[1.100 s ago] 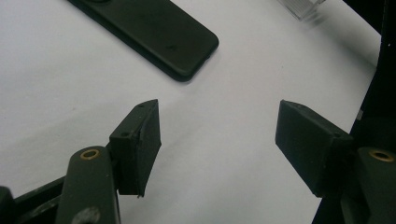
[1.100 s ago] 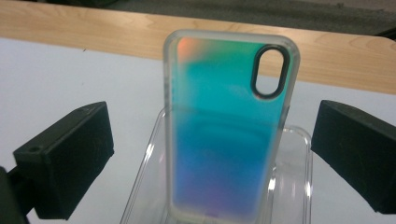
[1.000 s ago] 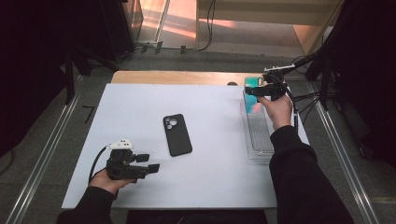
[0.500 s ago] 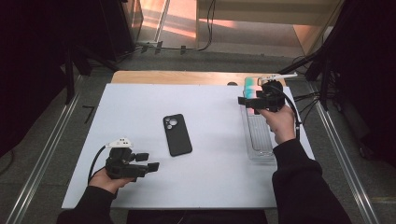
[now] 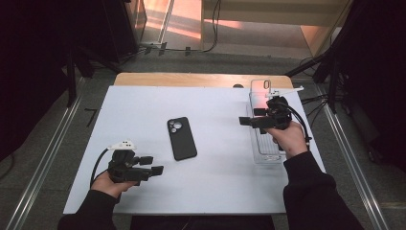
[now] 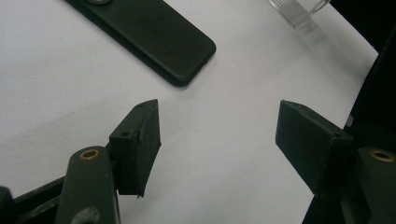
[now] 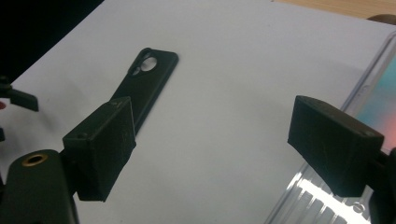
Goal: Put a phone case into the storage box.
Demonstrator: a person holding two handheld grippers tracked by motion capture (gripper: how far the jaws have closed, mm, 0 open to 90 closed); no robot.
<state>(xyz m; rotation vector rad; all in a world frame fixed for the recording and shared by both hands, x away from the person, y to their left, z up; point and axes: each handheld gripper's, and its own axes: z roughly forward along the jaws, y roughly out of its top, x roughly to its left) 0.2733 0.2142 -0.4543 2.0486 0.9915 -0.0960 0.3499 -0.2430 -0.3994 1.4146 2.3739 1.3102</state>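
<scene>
While the left gripper (image 5: pixel 152 165) rests gaping and empty near the worktop's (image 5: pixel 215 187) front edge, the right gripper (image 5: pixel 245 121), its empty jaws just narrowing, hovers beside the tray (image 5: pixel 261 155); the phone (image 5: pixel 181 138) lies mid-worktop.

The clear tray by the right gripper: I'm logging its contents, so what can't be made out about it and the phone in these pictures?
- Clear tray, high view: the right gripper and hand cover its middle; contents unreadable.
- Right gripper view: the tray is cut off at the frame's edge; blurred teal and pink inside.
- Phone: too small for any marking.
- Left gripper view: the phone is cut off at the top.
</scene>
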